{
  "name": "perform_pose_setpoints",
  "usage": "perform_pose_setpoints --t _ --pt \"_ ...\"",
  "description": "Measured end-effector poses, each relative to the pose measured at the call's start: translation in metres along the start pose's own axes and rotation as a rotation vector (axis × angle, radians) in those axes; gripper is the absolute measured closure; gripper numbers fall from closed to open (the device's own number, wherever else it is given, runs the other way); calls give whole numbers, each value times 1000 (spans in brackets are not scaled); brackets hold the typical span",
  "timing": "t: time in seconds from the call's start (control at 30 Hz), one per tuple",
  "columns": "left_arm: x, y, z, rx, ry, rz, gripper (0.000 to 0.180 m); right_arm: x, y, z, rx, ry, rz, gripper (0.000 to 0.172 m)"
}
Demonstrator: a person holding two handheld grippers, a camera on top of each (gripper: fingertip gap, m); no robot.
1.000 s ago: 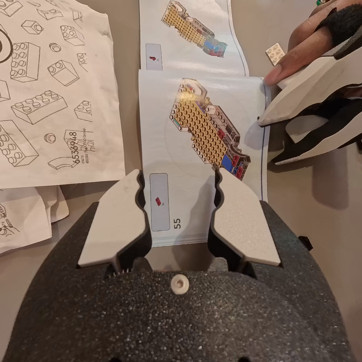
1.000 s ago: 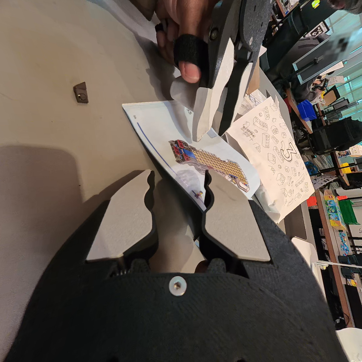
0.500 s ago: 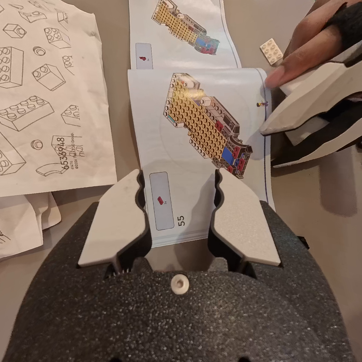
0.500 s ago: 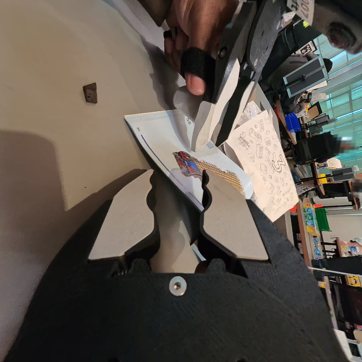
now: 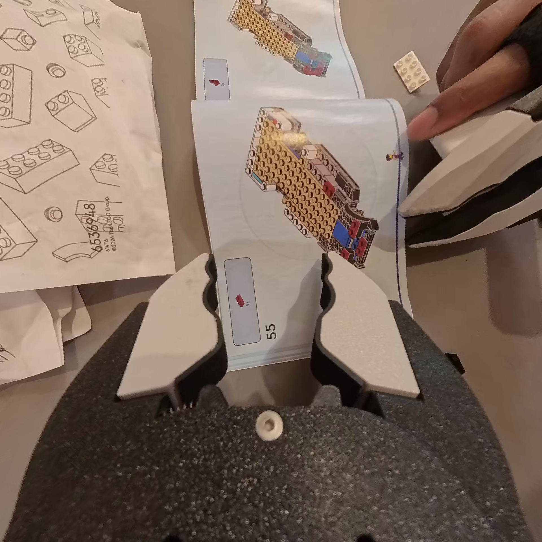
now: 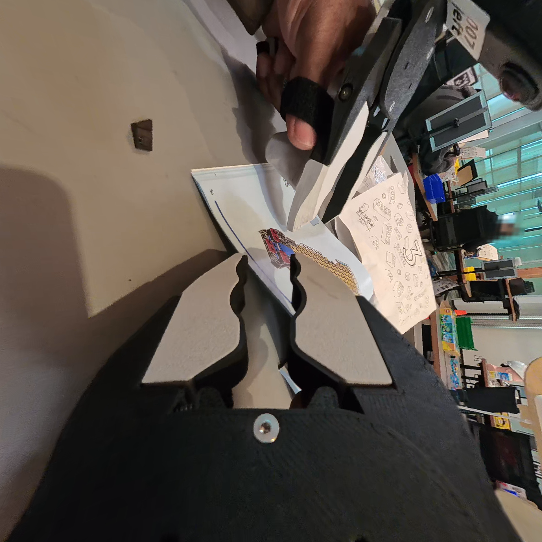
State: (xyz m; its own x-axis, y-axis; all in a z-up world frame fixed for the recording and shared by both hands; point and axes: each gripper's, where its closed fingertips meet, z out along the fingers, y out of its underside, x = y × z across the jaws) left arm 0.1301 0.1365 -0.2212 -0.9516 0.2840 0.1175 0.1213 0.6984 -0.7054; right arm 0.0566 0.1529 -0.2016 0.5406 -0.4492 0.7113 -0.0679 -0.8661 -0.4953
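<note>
Left gripper (image 5: 268, 258) hovers low over the open instruction booklet (image 5: 293, 264), jaws spread wide. Right gripper (image 6: 267, 264) is tilted sideways at the booklet's edge, jaws narrowed around the page margin, not pinching.

— How many grippers can you count?
— Two: the left gripper (image 5: 269, 258) and the right gripper (image 6: 267, 261), each with two fingers.

— And printed matter on the desk (image 5: 469, 308)?
— One open instruction booklet (image 5: 293, 234), showing two pages with a brick model on each. One paper bag (image 5: 73, 146) with brick drawings, plus a second crumpled one (image 5: 35, 328) under it, though it's mostly cut off, so I can't be sure it is separate.

— Loose bricks?
— One cream plate (image 5: 411, 72) in the left view. One small dark piece (image 6: 142, 135) in the right view.

— Hands?
— Two, one hand (image 5: 481, 76) on each gripper.
</note>
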Motion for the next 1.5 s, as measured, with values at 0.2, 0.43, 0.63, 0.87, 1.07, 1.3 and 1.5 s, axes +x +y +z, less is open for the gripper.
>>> perform_pose_setpoints --t 0.2,0.43,0.63,0.87,1.07,1.3,1.5 --pt "0 0 0 -1 0 -2 112 -1 1 0 -20 5 -44 143" --pt "0 0 0 -2 -1 -3 112 -2 1 0 -28 8 -55 143" --pt "0 0 0 -2 -2 -6 112 0 1 0 -28 14 -33 143" --pt "0 -1 0 0 -5 -8 111 2 1 0 -41 24 -10 142" --pt "-1 0 1 -3 -5 -12 110 5 -3 -1 -43 51 -14 144" --pt "0 0 1 -3 1 -13 110 9 -3 -6 -96 54 -27 146" --pt "0 2 2 -13 -2 -9 111 9 -1 -6 -115 25 19 150"
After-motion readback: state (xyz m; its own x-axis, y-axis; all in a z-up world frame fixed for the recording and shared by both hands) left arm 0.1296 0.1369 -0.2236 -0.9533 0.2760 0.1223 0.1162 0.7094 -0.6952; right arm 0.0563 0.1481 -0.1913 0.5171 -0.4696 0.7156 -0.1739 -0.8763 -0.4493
